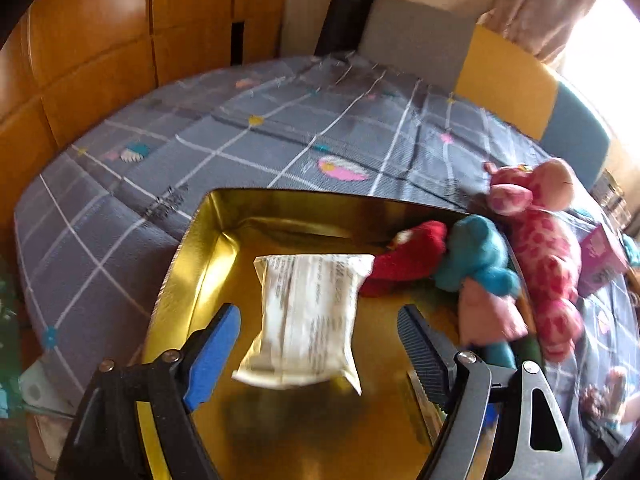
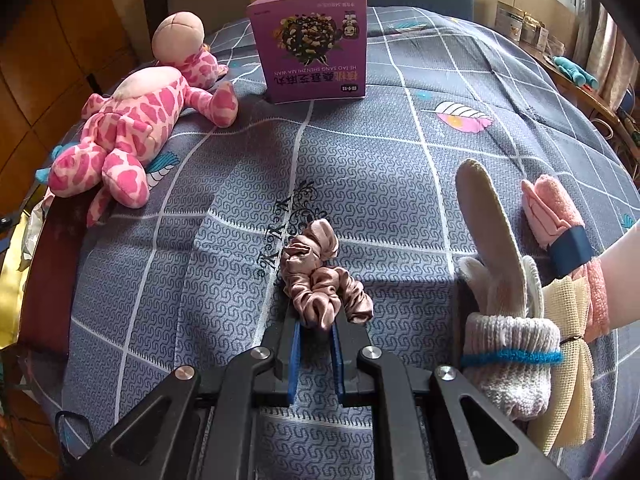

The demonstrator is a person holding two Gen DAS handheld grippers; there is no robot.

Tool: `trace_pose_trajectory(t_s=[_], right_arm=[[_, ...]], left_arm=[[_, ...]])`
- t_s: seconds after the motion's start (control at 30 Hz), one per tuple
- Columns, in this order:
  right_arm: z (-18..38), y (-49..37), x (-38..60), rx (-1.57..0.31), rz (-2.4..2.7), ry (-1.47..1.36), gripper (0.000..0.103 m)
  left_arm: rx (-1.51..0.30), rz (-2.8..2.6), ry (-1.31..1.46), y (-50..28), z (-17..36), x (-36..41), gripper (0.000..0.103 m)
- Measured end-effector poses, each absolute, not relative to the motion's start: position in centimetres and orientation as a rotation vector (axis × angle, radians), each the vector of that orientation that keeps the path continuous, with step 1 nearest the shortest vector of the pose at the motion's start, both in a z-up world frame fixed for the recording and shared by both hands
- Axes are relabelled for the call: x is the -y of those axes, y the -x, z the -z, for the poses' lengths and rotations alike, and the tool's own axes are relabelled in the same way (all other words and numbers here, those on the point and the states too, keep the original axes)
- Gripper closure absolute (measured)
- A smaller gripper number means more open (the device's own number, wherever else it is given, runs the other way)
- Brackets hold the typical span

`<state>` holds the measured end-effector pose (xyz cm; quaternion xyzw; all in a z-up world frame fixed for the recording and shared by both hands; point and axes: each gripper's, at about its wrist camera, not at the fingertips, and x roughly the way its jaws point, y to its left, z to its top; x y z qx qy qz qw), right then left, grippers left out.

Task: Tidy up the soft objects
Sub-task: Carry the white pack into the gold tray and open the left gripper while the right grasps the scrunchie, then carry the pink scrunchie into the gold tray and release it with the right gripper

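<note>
My left claw stands wide apart over the gold tin, its blue-padded fingers clear on either side of a white packet; nothing is clamped between them. The packet shows blurred, printed with dark lines of text, above the tin's shiny floor, and I cannot tell whether it rests there or is in the air. At the tin's right side lie a red plush, a teal plush and a pale pink plush, crowded together against the rim. My right claw is pressed together on a dusty-pink satin scrunchie, pinching its near fold while the rest bunches on the grey checked bedspread. The pink spotted giraffe toy lies on its back at the left of the bed, near an upright purple box. To the right sit a knitted white glove and a rolled pink cloth.
</note>
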<state>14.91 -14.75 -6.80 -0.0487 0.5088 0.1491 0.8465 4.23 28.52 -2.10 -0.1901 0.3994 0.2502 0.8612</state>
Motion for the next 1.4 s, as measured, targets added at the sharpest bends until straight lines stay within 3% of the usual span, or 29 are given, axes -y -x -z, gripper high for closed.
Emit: trace_pose_trajectory(t_s=[0.57,1.4], right_arm=[[6.5,-14.5,14.4,-1.054,-0.294,0.150,0.092],[2.0,-11.4,9.5,-0.937,-0.451,0.159,0.093]], left_arm=[[-0.738,-0.437,0.249,3.1,-1.2,-21.0,0.021],[-0.750,-0.406,0.265,4.6,-0.7,-20.0,0.021]])
